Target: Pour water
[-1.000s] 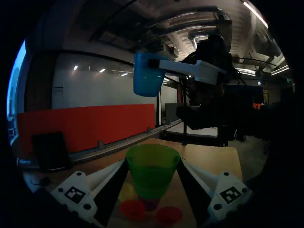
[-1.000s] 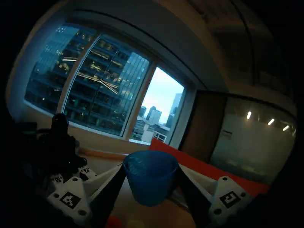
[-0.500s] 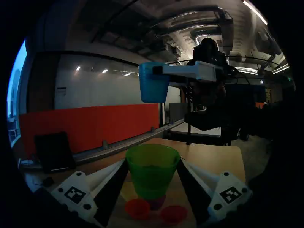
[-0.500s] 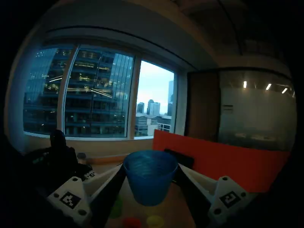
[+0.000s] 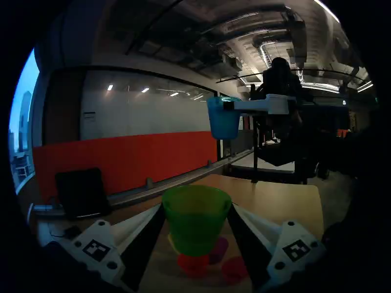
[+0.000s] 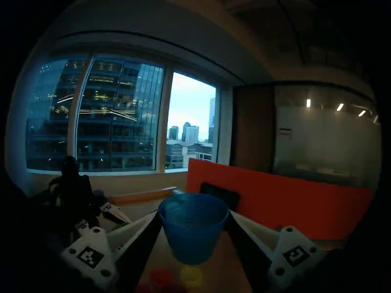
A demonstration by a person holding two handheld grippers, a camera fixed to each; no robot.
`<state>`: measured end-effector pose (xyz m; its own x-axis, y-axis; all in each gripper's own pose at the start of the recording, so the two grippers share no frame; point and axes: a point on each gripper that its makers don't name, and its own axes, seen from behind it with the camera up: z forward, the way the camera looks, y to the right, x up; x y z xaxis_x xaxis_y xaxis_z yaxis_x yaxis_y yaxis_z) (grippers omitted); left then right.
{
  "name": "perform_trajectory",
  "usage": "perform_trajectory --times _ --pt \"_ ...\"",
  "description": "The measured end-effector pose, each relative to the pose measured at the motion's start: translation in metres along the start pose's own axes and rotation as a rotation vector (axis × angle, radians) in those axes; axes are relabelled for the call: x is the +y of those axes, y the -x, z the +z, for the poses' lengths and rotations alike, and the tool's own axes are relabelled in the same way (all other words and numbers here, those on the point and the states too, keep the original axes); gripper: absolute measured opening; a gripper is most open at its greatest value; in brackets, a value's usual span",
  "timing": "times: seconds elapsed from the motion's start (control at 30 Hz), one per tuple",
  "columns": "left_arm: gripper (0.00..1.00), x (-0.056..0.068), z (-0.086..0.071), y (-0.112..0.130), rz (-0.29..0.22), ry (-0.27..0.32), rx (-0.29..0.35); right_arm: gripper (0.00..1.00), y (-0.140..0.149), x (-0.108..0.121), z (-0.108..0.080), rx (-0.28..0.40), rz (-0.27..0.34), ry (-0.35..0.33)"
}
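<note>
At lower centre, the left gripper [image 5: 195,215] pinches a translucent green plastic cup [image 5: 196,232]; the right gripper [image 6: 193,217] pinches a blue plastic cup [image 6: 193,239].

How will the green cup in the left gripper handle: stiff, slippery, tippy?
Green cup looks like thin translucent plastic, so probably light and slightly squeezable. Its smooth walls taper downward in the left gripper, so it could slip. Narrow base, wide rim: likely tippy when set down.
</note>
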<state>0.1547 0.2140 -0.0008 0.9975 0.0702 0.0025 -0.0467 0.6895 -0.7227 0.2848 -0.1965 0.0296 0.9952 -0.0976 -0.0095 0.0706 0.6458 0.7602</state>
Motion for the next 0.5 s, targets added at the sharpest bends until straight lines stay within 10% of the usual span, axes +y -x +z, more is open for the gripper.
perform_trajectory --times 0.5 --pt "0.86 -0.03 -0.022 0.001 0.011 -0.074 -0.016 0.91 0.018 0.025 -0.03 -0.013 0.017 0.038"
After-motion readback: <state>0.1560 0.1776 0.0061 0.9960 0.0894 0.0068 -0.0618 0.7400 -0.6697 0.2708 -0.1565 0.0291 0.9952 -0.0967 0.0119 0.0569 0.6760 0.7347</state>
